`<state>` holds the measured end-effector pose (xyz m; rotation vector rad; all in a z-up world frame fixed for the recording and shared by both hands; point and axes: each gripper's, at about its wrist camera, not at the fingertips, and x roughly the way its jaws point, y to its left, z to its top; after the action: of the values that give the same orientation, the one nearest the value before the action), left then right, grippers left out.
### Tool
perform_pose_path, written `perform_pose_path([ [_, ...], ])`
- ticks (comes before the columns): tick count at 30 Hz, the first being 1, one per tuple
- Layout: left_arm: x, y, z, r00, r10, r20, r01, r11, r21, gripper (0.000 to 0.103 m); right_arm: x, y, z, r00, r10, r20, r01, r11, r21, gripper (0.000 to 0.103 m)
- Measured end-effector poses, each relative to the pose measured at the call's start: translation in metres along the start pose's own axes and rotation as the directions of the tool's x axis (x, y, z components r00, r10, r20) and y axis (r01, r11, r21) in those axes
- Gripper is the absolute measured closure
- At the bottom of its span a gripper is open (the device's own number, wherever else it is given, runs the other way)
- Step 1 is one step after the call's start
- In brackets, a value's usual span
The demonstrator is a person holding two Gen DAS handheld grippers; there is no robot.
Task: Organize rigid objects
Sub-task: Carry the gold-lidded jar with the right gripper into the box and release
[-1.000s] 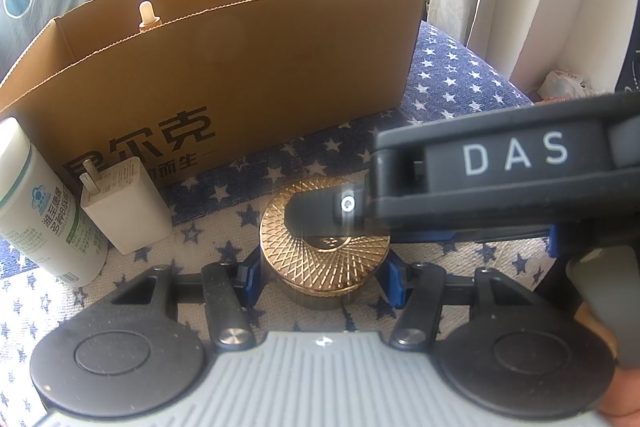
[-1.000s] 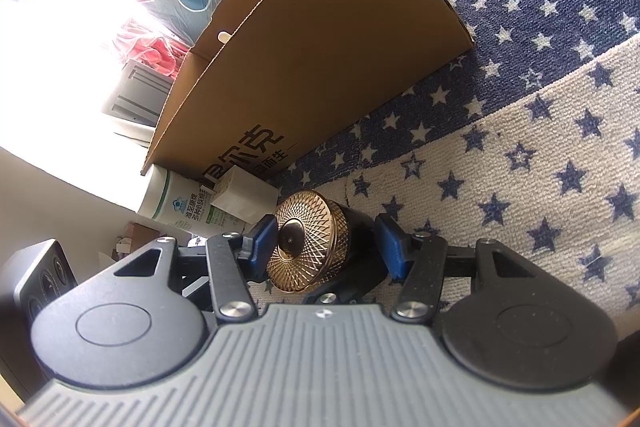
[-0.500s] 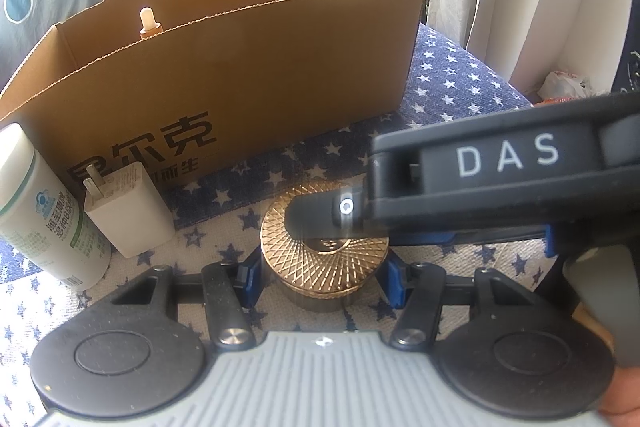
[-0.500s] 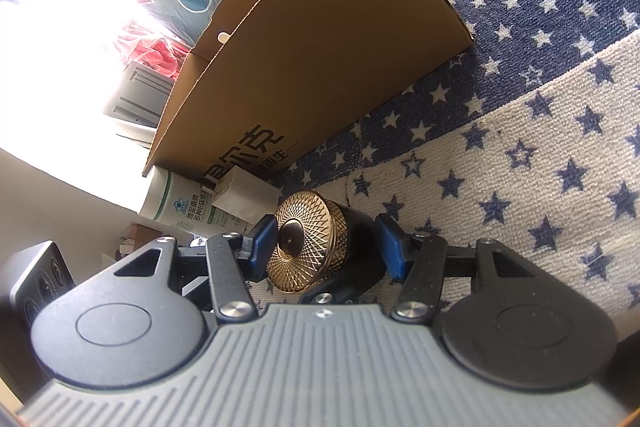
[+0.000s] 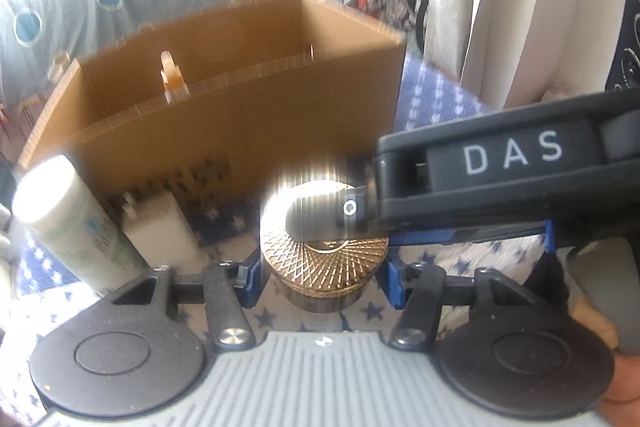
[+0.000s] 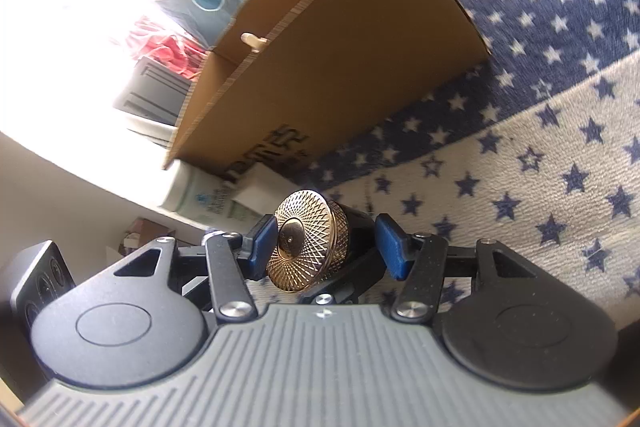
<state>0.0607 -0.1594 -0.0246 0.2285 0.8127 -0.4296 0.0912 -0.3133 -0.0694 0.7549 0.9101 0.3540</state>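
A round jar with a gold patterned lid [image 5: 324, 259] sits between the blue pads of my left gripper [image 5: 320, 277], which is shut on its sides. My right gripper [image 6: 326, 247] comes in from the right and is shut on the same jar [image 6: 306, 247], top and bottom; its black finger [image 5: 320, 223] lies across the lid. The jar is lifted off the star cloth. Behind it stands an open cardboard box [image 5: 240, 115] with a small bottle tip [image 5: 170, 71] showing inside.
A white bottle [image 5: 68, 215] and a white charger plug [image 5: 160, 231] stand at the box's front left. The star-patterned cloth [image 6: 540, 167] covers the surface. A white curtain [image 5: 500, 7] hangs at the right.
Both grippers have risen with the jar, which has left the cloth. The box now looks lower and the view is motion-blurred.
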Motion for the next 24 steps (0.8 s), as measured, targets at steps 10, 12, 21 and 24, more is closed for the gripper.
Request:
perform_pose_path([
  [10, -0.056, 0.014, 0.063, 0.978, 0.053, 0.203, -0.057, 0.998, 0.014, 0.046, -0.049, 0.08, 0.044, 0.989, 0.081, 0.122, -0.051, 0.972, -0.231, 0.048],
  [12, -0.051, 0.021, 0.082, 0.977, 0.056, 0.208, -0.058, 0.998, 0.003, 0.046, -0.048, 0.091, 0.062, 0.988, 0.082, 0.128, -0.046, 0.964, -0.261, 0.047],
  [21, 0.042, 0.058, 0.158, 0.997, 0.041, 0.066, -0.033, 0.993, -0.111, 0.046, 0.008, 0.097, 0.171, 0.999, -0.024, 0.033, 0.033, 0.948, -0.317, 0.044],
  [24, 0.075, 0.068, 0.167, 0.999, 0.04, 0.003, -0.039, 0.987, -0.154, 0.046, 0.047, 0.091, 0.21, 0.995, -0.089, -0.053, 0.068, 0.948, -0.31, 0.043],
])
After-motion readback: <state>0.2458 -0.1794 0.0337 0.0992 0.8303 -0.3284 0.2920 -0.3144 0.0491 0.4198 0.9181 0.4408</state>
